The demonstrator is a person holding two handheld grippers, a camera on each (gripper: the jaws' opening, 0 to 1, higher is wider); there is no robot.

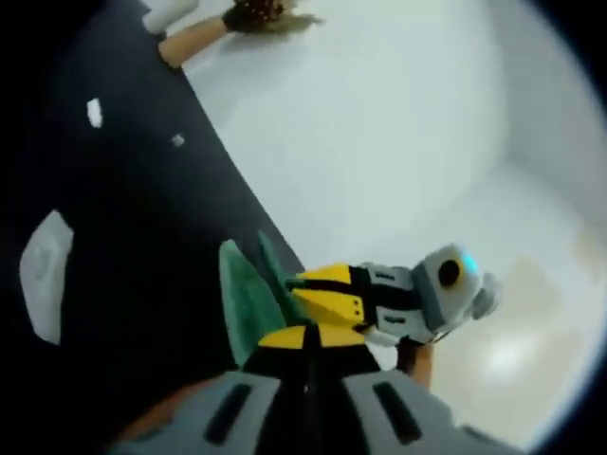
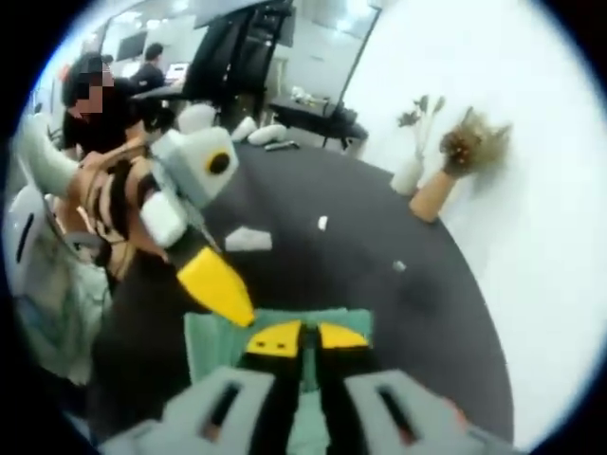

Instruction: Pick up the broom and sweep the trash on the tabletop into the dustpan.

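Left gripper (image 1: 305,334): yellow-tipped jaws drawn together at the near edge of the green dustpan (image 1: 248,301); whether they pinch it, cannot tell.
Right gripper (image 2: 302,338): jaws together over the dustpan (image 2: 213,343); grip on it unclear.
Dustpan: lies on the black tabletop (image 2: 379,294), close in front of both grippers.
Trash: white paper scraps (image 2: 248,239) scattered farther across the tabletop.
Far side: tan vase with dried flowers (image 2: 436,190) against the white wall (image 2: 531,142).
Broom: not identifiable.

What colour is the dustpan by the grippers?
Green. The flat plastic dustpan shows best in the right gripper view, lying on the black tabletop.
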